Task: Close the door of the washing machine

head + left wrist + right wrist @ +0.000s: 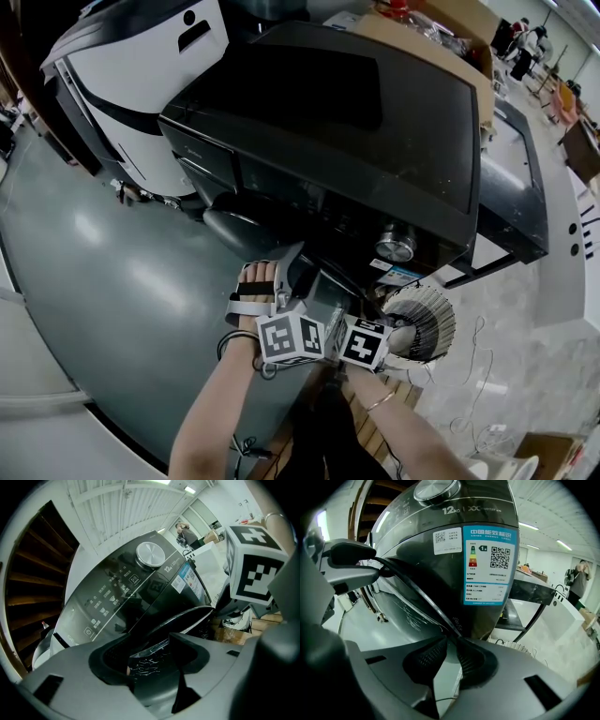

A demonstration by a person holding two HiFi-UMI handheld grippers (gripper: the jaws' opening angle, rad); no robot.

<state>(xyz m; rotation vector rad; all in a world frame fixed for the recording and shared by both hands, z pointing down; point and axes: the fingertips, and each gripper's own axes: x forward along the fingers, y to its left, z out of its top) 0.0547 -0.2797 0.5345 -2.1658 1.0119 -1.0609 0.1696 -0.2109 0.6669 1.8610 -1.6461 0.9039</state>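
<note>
Scene: round dark glass-fronted door (pixel 403 606) ajar on black front-loading washing machine (pixel 375 141) | left gripper (pixel 150 667): jaws wide, clamped on door's rim | right gripper (pixel 450 646): pinching its thin edge

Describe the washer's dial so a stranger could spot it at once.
Find the big dark washing machine in the middle of the head view and follow its glossy control panel toward the blue energy label. The dial sits just before that label: a round, raised silver knob, the only bright metal thing beside flat white icons.
</note>
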